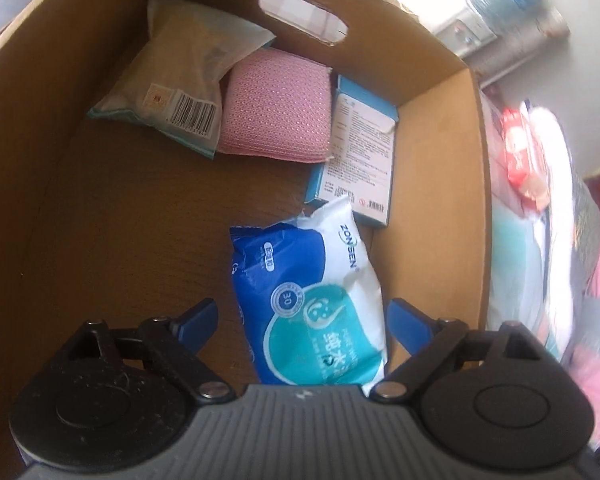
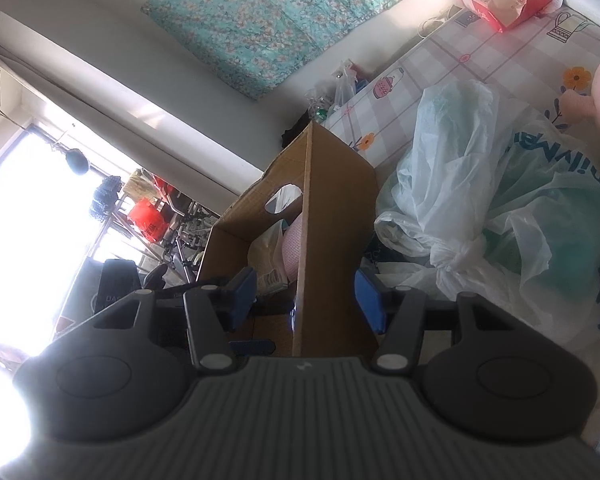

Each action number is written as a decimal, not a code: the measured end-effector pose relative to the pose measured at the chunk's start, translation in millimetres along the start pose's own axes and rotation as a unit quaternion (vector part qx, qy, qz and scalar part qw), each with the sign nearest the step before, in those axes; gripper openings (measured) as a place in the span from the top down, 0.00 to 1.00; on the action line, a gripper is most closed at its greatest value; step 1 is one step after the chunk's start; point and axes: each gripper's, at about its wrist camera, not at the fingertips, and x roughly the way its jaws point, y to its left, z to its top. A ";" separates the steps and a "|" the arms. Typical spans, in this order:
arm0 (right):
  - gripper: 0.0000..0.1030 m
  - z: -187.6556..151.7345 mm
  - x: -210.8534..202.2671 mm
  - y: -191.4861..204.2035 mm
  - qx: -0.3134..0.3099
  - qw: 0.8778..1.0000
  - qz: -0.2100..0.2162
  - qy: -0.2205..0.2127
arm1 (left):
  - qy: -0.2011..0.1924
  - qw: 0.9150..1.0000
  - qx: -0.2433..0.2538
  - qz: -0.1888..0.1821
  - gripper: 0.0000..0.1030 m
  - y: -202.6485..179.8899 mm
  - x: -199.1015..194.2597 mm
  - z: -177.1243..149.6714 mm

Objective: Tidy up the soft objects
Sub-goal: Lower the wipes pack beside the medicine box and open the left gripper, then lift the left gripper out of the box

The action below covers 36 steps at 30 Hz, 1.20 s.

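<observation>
Inside the brown cardboard box (image 1: 40, 184), nearest the camera, the left gripper (image 1: 304, 320) stands wide, its blue pads clear of the blue-and-white plastic wet-wipe pack (image 1: 312, 300) lying on the box floor by the right wall. Beyond it lie a white-and-blue printed carton (image 1: 356, 152), a pink dotted cloth pad (image 1: 276, 108) and a beige plastic pouch (image 1: 168, 80) toward the handle-hole end wall. The right gripper (image 2: 306, 300) straddles a box wall, half-open; contact cannot be told.

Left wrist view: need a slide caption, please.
Open left hand-held gripper above blue wipes pack lying inside the cardboard box.
</observation>
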 end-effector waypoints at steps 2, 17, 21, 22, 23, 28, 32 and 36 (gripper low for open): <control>0.46 -0.4 -2.8 1.9 -0.003 1.000 0.001 -0.001 | -0.003 1.000 -0.011 0.013 0.10 -3.3 7.4 2.8; 0.44 -1.3 -23.1 -9.7 0.005 1.000 -0.016 -0.020 | -0.013 0.988 0.130 0.084 0.23 -41.1 41.0 -7.7; 0.44 -0.9 -23.0 -14.5 0.014 1.000 -0.017 -0.019 | -0.008 0.980 0.180 0.081 0.23 -46.1 41.8 -7.4; 0.44 -1.0 -22.6 -15.3 0.015 1.000 -0.017 -0.018 | -0.008 0.979 0.185 0.079 0.24 -46.5 41.9 -7.0; 0.44 -1.3 -22.6 -16.0 0.016 1.000 -0.016 -0.017 | -0.008 0.979 0.188 0.076 0.24 -46.7 42.6 -6.0; 0.44 -2.0 -21.4 -18.4 0.023 1.000 -0.010 -0.010 | -0.012 0.981 0.184 0.054 0.25 -45.5 41.6 -2.3; 0.43 -2.0 -22.2 -20.0 0.025 1.000 -0.010 -0.009 | -0.013 0.983 0.176 0.039 0.25 -44.8 45.2 6.1; 0.42 -2.1 -24.3 -23.1 0.030 0.999 -0.011 -0.010 | -0.016 0.988 0.152 0.027 0.24 -42.5 42.4 10.8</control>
